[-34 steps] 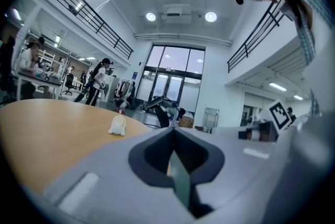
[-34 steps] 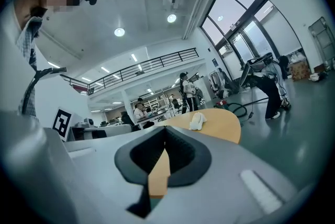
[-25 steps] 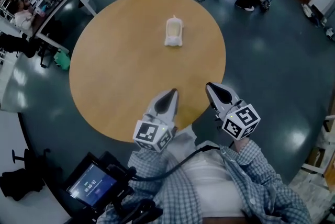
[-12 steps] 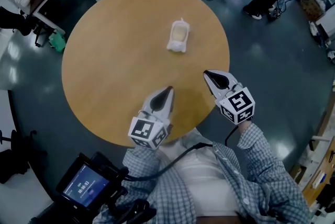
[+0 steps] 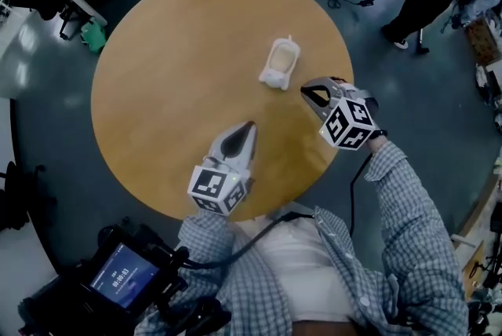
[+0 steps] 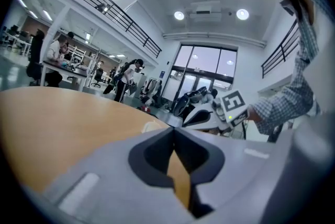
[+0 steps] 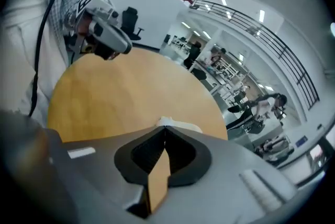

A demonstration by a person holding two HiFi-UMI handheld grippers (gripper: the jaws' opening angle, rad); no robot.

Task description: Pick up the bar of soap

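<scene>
Now, two empty grippers near the bar of soap (image 5: 280, 63) on the round table (image 5: 157, 75).
Far below-left of the soap, a screen (image 5: 125, 277) shows digits too small to read; the left gripper (image 5: 248, 127) sits below-left, well apart, jaws together; the right gripper (image 5: 307, 93) lies just right, jaws together; each bears square markers (image 5: 347, 124).

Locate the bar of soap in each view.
Head view: bar of soap right of centre, near the right tool.
Left gripper view: pale sliver just past the left tool.
Right gripper view: white edge just past the right tool.
Shared landmark: round wooden table.
</scene>
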